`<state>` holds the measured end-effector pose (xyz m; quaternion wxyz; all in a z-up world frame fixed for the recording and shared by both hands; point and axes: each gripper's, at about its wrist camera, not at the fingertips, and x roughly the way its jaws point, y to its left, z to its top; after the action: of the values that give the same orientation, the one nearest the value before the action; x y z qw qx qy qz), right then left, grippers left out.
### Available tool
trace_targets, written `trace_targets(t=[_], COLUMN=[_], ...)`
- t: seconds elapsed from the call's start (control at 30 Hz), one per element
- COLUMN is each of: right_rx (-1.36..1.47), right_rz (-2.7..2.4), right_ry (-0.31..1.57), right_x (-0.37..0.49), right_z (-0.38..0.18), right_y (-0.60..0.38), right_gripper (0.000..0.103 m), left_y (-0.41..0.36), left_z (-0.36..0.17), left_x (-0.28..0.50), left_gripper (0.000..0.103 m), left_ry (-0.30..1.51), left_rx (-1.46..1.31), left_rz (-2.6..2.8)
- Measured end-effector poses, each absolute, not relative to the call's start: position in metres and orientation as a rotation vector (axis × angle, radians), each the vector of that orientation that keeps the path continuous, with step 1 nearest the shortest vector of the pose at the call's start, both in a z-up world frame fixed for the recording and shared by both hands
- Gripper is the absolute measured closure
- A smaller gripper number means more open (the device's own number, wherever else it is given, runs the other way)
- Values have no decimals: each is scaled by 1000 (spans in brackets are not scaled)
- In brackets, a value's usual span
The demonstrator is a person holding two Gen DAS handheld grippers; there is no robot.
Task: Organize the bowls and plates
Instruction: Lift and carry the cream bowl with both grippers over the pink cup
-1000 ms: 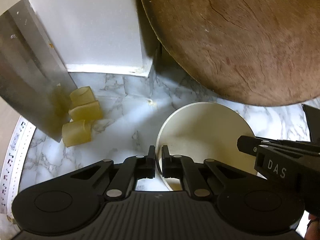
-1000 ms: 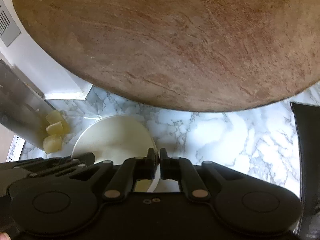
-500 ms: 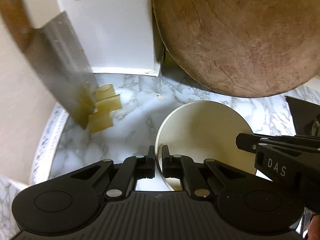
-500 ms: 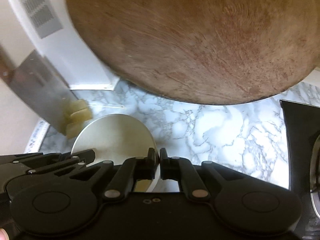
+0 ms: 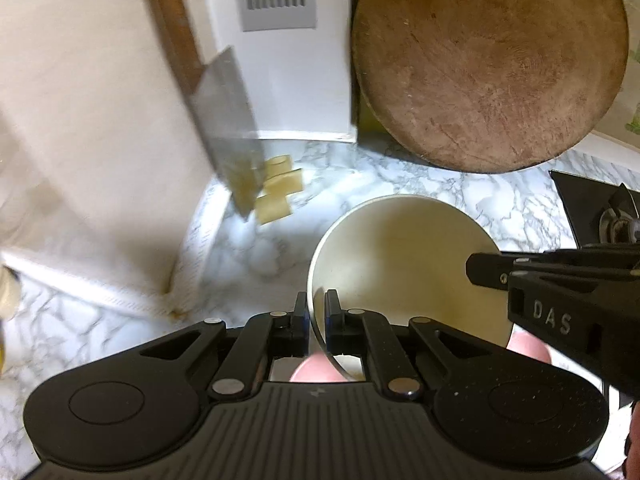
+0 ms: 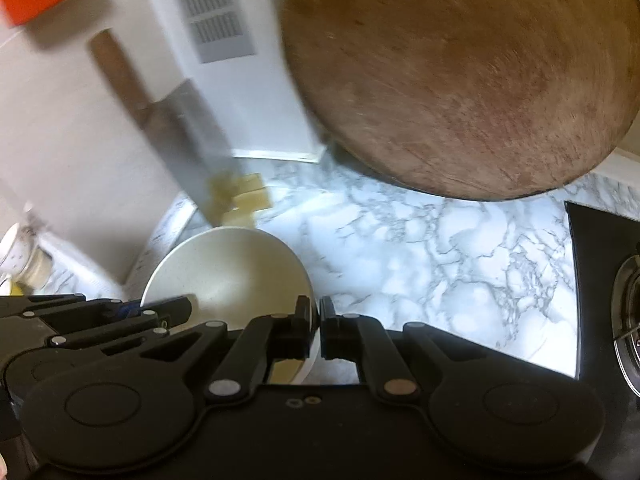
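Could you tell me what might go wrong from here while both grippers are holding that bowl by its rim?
1. The left gripper and right gripper each pinch only the thin rim of the cream bowl, on opposite sides; if the hands drift apart or twist, it could slip.
2. The cleaver leaning against the wall and the round wooden board stand close by; a swing could knock them.

White raised letters reading "DAS" stand on the side of the black plastic right gripper [image 5: 552,312], seen at the right edge of the left wrist view. A small lightning-bolt mark sits on the ribbed black body of the left gripper [image 5: 316,316], just behind its jaws. Fine print along the white strip [image 5: 200,232] at the marble worktop's left edge is too blurred to read.
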<state>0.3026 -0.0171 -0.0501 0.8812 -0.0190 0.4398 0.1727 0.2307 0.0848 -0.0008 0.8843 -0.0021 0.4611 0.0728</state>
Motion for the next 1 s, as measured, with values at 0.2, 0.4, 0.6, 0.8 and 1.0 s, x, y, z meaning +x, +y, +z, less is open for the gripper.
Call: trace_targets(t=[0.2,0.4,0.6,0.8,1.0], right_rx=[-67,-104,-145,-184,-214], right_rz=[415,484,556,623,671], right_ry=[900,888,904,930,961], right_x=[267,233,204,179,164], right_z=[-35,-28,-34,-50,-70], right_y=[7,39,78,118,146], right_gripper=[97,97,97,96,95], left_y=[107,138,173,206,230], left_z=[16,23,19,5,-15], left_x=[183,138,101,70,53], left_gripper=[97,97,97,97,97], left_ry=[940,932,939,971,1005], left_rx=[-15,-38,-75,-99,-118], left_rz=[187,233,289,347,386])
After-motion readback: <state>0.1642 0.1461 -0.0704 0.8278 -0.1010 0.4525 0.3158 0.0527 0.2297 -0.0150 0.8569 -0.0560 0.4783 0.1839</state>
